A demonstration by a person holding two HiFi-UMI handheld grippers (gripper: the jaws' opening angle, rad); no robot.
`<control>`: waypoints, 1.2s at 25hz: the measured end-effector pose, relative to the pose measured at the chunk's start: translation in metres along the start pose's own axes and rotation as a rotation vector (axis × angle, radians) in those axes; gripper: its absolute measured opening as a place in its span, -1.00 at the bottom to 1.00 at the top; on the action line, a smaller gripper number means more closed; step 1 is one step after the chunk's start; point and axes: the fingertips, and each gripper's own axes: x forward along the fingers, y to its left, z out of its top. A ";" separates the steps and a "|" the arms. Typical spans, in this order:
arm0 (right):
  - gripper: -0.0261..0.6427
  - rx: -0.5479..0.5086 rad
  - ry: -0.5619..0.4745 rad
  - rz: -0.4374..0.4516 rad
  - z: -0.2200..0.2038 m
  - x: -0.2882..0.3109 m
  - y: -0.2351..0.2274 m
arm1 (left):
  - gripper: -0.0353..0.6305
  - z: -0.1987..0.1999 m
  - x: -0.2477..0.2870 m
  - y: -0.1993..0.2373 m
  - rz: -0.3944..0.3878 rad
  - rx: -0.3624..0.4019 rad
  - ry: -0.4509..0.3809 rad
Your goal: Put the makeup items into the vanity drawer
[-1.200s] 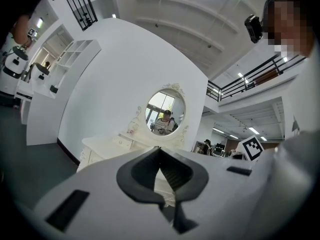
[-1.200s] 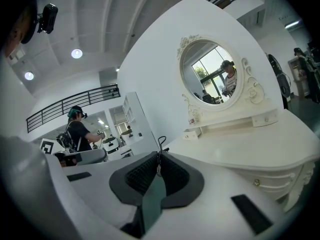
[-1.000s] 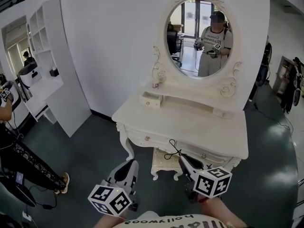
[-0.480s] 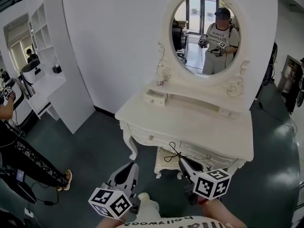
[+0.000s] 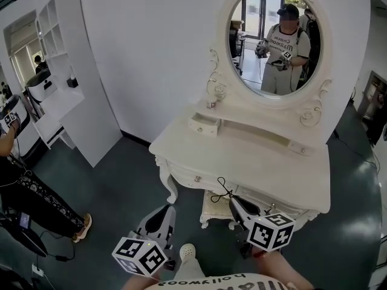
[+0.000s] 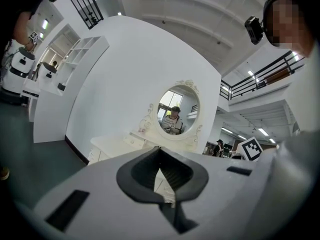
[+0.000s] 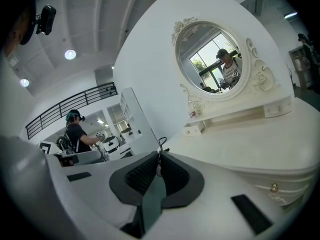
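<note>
A white vanity (image 5: pixel 254 153) with an oval mirror (image 5: pixel 275 41) stands ahead of me. On its raised shelf a small drawer (image 5: pixel 204 124) is pulled out a little, and a small bottle (image 5: pixel 211 104) stands behind it. The front drawers (image 5: pixel 197 178) are closed. My right gripper (image 5: pixel 232 201) (image 7: pixel 159 156) is shut on a thin black looped item (image 5: pixel 221 189) (image 7: pixel 161 143) that sticks up from its tips, short of the vanity's front edge. My left gripper (image 5: pixel 168 209) (image 6: pixel 160 151) hangs lower left of the vanity, jaws together with nothing showing between them.
A white stool (image 5: pixel 216 207) is tucked under the vanity. A tall white shelf unit (image 5: pixel 66 71) leans on the wall at left. Near it stands a person (image 5: pixel 24 192). My shoe (image 5: pixel 187 251) shows on the dark floor between the grippers.
I have stepped closer: the vanity now sits larger and further right in the head view, and my shoe has come into sight. Both grippers keep their pose.
</note>
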 end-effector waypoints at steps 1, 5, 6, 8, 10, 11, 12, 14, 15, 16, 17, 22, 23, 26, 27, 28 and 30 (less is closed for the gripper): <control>-0.80 0.004 0.000 -0.003 0.001 0.006 -0.003 | -0.87 0.002 0.005 0.005 0.001 -0.005 0.002; -0.80 0.016 -0.004 -0.016 0.011 0.033 -0.013 | -0.87 0.013 0.030 0.023 -0.006 -0.001 0.007; -0.80 0.017 -0.005 -0.018 0.014 0.040 -0.015 | -0.87 0.015 0.036 0.028 -0.007 -0.004 0.010; -0.80 0.019 -0.006 -0.022 0.021 0.053 -0.018 | -0.87 0.020 0.048 0.037 -0.008 -0.012 0.017; -0.80 0.021 -0.007 -0.028 0.027 0.065 -0.020 | -0.87 0.026 0.059 0.044 -0.019 -0.012 0.021; -0.80 0.023 -0.007 -0.033 0.030 0.070 -0.022 | -0.87 0.029 0.065 0.047 -0.025 -0.011 0.023; -0.80 0.025 -0.008 -0.038 0.033 0.075 -0.024 | -0.87 0.032 0.071 0.050 -0.033 -0.007 0.024; -0.80 0.030 -0.015 -0.046 0.038 0.086 -0.027 | -0.87 0.040 0.082 0.058 -0.050 0.005 0.020; -0.80 0.032 -0.019 -0.049 0.041 0.091 -0.029 | -0.87 0.043 0.088 0.062 -0.056 0.008 0.019; -0.80 0.032 -0.024 -0.053 0.043 0.096 -0.031 | -0.87 0.046 0.093 0.066 -0.062 0.008 0.018; -0.80 0.031 -0.029 -0.057 0.047 0.101 -0.032 | -0.87 0.048 0.099 0.069 -0.068 0.008 0.018; -0.80 0.033 -0.045 -0.087 0.062 0.122 -0.038 | -0.87 0.066 0.125 0.083 -0.107 0.012 0.019; -0.80 0.034 -0.049 -0.093 0.065 0.126 -0.039 | -0.87 0.069 0.130 0.086 -0.114 0.013 0.018; -0.80 0.040 -0.068 -0.109 0.073 0.139 -0.043 | -0.87 0.077 0.145 0.096 -0.134 0.014 0.018; -0.80 0.040 -0.073 -0.114 0.076 0.143 -0.043 | -0.87 0.079 0.149 0.099 -0.142 0.016 0.017; -0.80 0.039 -0.077 -0.119 0.078 0.147 -0.044 | -0.87 0.082 0.154 0.103 -0.151 0.019 0.016; -0.80 0.039 -0.084 -0.130 0.082 0.154 -0.045 | -0.87 0.086 0.162 0.109 -0.165 0.022 0.016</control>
